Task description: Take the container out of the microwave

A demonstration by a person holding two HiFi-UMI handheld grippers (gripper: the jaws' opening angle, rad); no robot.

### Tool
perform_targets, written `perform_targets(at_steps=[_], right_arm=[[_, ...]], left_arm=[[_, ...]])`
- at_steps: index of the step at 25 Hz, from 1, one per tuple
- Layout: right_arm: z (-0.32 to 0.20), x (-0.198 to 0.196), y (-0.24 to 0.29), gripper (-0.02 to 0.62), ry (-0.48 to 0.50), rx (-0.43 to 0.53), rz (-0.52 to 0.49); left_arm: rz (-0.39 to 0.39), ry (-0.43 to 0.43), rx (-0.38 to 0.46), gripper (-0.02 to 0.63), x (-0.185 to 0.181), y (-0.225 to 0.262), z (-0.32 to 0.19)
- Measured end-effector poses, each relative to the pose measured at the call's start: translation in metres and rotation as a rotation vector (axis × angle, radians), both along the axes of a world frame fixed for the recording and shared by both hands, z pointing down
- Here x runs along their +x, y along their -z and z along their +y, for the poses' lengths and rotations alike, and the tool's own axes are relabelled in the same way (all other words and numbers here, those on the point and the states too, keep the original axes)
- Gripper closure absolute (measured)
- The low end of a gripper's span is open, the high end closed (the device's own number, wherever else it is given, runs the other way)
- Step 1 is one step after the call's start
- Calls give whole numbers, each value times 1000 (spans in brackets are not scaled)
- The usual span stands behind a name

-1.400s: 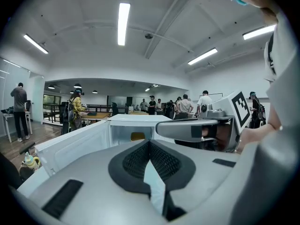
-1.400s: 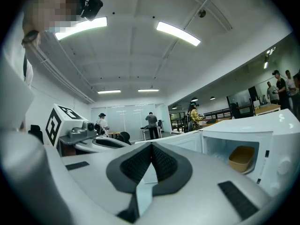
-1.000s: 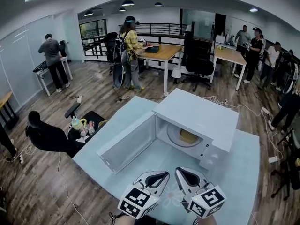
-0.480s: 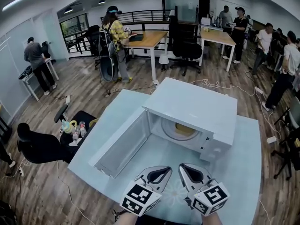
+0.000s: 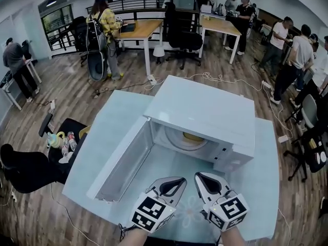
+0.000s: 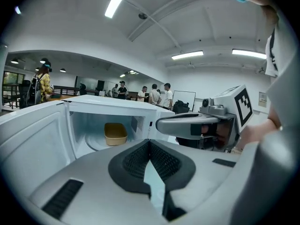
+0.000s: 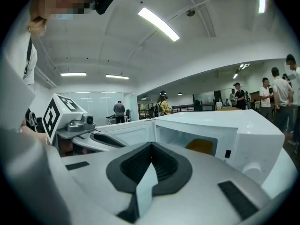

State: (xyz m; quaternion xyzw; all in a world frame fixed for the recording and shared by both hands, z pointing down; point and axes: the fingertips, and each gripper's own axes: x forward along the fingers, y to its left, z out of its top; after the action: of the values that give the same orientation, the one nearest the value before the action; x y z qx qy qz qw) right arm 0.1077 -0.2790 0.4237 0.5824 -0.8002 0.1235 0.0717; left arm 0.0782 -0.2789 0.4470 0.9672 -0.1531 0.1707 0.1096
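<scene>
One floor: brown wooden plank floor [image 5: 66, 86] runs all round the worktop, and several people stand far back beside a wooden-topped desk [image 5: 136, 28].
Worktop: a pale blue, flat rectangular worktop [image 5: 261, 188] carries the microwave.
Microwave: a white box-shaped microwave oven [image 5: 205, 106] stands on the worktop with its open cavity facing the person.
Door: the white microwave door [image 5: 123, 160] is swung fully open, out to the left in the head view.
Turntable: a round pale turntable plate [image 5: 173, 141] lies on the cavity floor.
Left hand-held gripper: the grey, black-padded left hand-held gripper [image 5: 183, 179] hangs over the near part of the worktop, outside the microwave and pointing at the cavity. Its jaws are closed tip to tip with nothing between them.
Right hand-held gripper: the matching grey right hand-held gripper [image 5: 197, 175] sits just beside the left one and points the same way. Its jaws are pressed together and hold nothing.
Container: a small tan, round-cornered rectangular plastic container [image 5: 193, 137] sits on the turntable inside the microwave, towards the back and well apart from both grippers.
</scene>
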Motion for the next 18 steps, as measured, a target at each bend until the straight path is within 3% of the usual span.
perform_targets(at_steps=[18], right_arm=[[-85,6,-69,584,-90,-149,102]], left_arm=[[-33,-45,-137,592,-13,-50,-55]])
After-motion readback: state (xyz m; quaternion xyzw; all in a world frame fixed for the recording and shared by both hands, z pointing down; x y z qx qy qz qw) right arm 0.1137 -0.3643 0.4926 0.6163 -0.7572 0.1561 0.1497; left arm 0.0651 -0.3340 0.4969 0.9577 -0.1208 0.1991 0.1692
